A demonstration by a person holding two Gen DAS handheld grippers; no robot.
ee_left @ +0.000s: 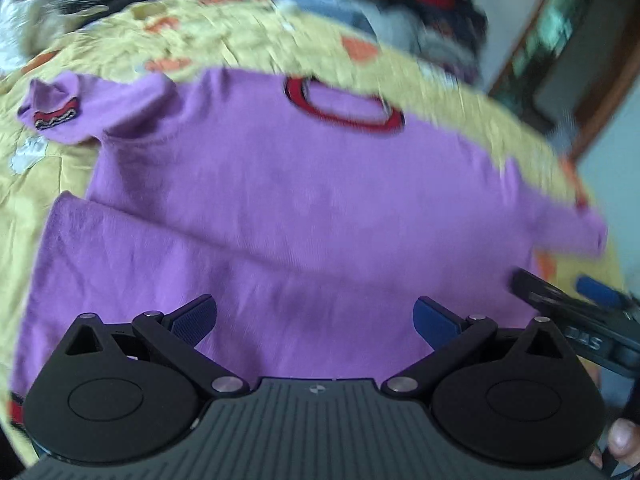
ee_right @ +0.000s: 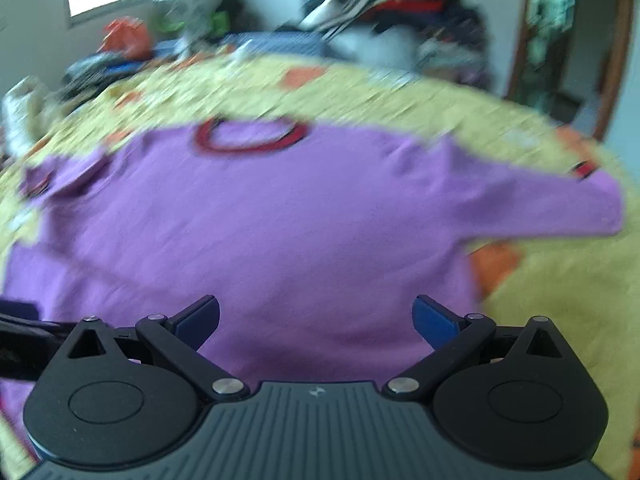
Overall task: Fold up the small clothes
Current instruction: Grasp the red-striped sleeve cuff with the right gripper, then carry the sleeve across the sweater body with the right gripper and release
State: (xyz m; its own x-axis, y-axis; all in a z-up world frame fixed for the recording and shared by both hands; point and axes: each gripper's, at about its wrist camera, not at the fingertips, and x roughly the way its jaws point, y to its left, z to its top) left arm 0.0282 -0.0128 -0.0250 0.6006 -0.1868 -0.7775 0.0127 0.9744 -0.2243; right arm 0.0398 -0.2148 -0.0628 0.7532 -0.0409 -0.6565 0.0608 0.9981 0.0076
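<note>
Purple sweater (ee_left: 304,208): spread flat on the yellow bedspread (ee_left: 120,40), red-and-black collar (ee_left: 344,108) at the far edge, sleeves out to both sides.
Left gripper (ee_left: 316,316): my jaws stand wide apart above the hem, gripping nothing.
Right gripper (ee_right: 316,316): jaws equally apart, over the lower body of the sweater.
Left sleeve: its cuff (ee_left: 54,116) looks folded back, though blur makes that uncertain.
Background: piled clothes (ee_right: 404,12) beyond the bed.
</note>
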